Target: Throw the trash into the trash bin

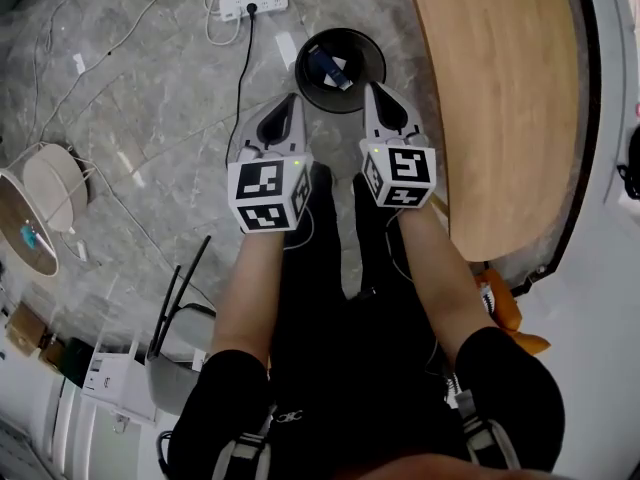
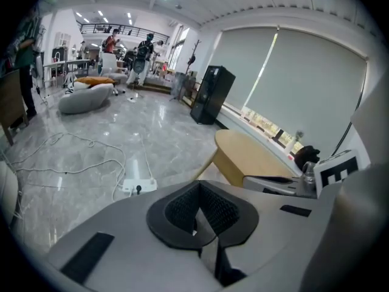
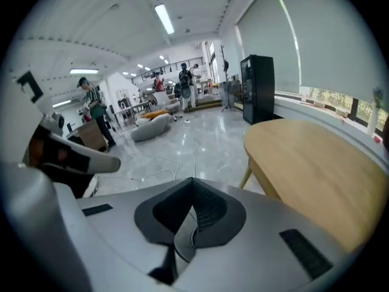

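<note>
The black round trash bin (image 1: 340, 70) stands on the grey marble floor, just in front of both grippers. A blue and white piece of trash (image 1: 329, 67) lies inside it. My left gripper (image 1: 292, 100) hangs at the bin's near left rim, jaws together and empty. My right gripper (image 1: 373, 89) sits at the bin's near right rim, also shut with nothing in it. In the left gripper view the left gripper (image 2: 197, 186) shows its black pads meeting; the right gripper view shows the right gripper (image 3: 193, 181) the same way. Neither gripper view shows the bin.
A light wooden oval table (image 1: 500, 98) stands right of the bin. A white power strip (image 1: 253, 3) with cables lies on the floor beyond it. A round white stool (image 1: 52, 176) and a dark chair (image 1: 175, 313) are at the left. The person's dark-clad legs are below the grippers.
</note>
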Demonstrator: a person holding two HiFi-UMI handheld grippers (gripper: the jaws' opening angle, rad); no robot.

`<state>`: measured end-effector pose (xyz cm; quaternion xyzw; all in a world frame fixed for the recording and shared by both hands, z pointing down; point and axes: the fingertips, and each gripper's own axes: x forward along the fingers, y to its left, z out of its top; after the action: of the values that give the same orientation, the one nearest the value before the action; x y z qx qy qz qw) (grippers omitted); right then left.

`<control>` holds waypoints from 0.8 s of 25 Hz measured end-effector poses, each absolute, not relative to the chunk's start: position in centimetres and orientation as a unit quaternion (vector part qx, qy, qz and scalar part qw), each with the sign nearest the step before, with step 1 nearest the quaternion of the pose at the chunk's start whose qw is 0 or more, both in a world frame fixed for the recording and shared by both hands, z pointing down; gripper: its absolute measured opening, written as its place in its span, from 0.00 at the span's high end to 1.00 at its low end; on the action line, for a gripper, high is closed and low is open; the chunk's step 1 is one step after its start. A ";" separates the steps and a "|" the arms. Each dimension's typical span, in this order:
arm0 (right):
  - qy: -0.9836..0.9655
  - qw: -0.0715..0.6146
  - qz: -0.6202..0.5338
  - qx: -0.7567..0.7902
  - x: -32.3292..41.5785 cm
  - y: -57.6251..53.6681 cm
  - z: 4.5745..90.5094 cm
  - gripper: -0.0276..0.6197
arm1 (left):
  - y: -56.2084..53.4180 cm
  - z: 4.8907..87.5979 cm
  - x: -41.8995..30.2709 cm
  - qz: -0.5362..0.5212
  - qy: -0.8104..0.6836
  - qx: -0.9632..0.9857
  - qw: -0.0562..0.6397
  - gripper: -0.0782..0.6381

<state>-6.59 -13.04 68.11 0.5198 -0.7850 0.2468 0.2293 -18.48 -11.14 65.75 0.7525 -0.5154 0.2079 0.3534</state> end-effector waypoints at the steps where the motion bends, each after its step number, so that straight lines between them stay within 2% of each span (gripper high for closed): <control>1: -0.787 0.211 0.245 0.526 -5.9 -13.2 66.2 0.94 | -11.2 64.8 -17.6 0.203 -0.518 0.754 0.350 0.87; 8: -0.794 0.120 0.157 0.575 -0.2 -14.1 51.0 0.94 | -12.4 53.6 -11.9 0.155 -0.520 0.784 0.301 0.87; 20: -0.795 0.007 0.088 0.601 8.9 -13.0 22.9 0.94 | -11.3 25.9 -3.7 0.098 -0.535 0.817 0.193 0.87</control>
<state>8.91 -12.96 22.94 0.6009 -0.7945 0.0876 0.0069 -3.72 -11.34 25.94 0.8170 -0.5346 0.0978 0.1925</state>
